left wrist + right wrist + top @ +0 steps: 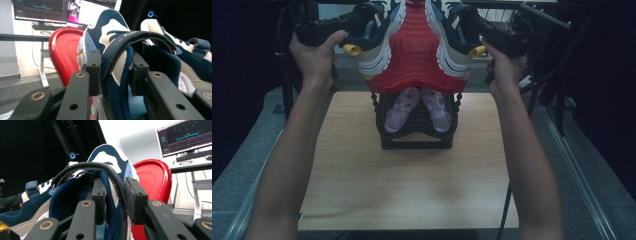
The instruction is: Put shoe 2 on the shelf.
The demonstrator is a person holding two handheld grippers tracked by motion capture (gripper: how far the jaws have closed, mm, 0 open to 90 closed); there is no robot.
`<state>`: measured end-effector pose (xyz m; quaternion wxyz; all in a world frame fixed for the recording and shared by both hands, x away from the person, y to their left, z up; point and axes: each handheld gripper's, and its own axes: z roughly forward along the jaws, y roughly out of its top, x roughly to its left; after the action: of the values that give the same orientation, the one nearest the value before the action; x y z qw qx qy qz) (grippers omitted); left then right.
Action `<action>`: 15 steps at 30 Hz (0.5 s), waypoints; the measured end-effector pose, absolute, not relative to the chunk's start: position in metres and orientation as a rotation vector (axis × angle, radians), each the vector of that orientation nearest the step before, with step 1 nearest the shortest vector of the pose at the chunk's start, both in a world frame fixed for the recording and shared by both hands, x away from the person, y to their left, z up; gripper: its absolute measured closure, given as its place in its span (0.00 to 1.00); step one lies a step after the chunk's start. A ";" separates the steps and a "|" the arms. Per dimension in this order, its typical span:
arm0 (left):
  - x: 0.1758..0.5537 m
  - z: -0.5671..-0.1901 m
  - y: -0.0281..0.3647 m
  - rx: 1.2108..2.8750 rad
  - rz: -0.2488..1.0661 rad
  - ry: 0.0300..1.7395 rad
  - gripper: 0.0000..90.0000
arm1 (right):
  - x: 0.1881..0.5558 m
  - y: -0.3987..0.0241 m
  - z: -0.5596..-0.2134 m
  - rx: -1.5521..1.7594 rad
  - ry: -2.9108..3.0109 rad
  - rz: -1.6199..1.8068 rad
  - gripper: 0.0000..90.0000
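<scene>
Two navy, white and beige sneakers are held high above the table. My left gripper (362, 27) is shut on the left sneaker (379, 47), its jaws clamping the collar and strap (130, 37). My right gripper (474, 27) is shut on the right sneaker (451, 47) in the same way. In the left gripper view my left gripper (115, 65) bites the left sneaker (110, 30). In the right gripper view my right gripper (116, 195) bites the right sneaker (107, 152). A red moulded tray (414, 57) hangs between the soles. What carries it I cannot tell.
A black shoe rack (417, 137) stands at the far middle of the wooden table (412, 190), with a pair of pink children's shoes (403, 107) in it, right under the red tray. Dark stands flank the table. A desk with monitors (40, 10) lies beyond.
</scene>
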<state>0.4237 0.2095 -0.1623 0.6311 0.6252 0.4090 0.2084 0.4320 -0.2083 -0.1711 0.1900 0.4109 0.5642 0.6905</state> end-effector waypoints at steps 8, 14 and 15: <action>0.435 -0.160 0.193 1.434 0.500 0.930 0.75 | 0.442 -0.199 -0.172 1.156 1.605 1.917 0.79; 0.448 -0.171 0.181 1.471 0.527 0.964 0.75 | 0.453 -0.194 -0.179 1.186 1.612 1.887 0.79; 0.451 -0.174 0.179 1.476 0.522 0.962 0.75 | 0.456 -0.192 -0.180 1.189 1.615 1.876 0.79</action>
<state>0.4507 0.1786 -0.1745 0.6068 0.6385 0.4161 0.2259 0.4556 -0.1918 -0.1801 0.1965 0.4244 0.5766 0.6699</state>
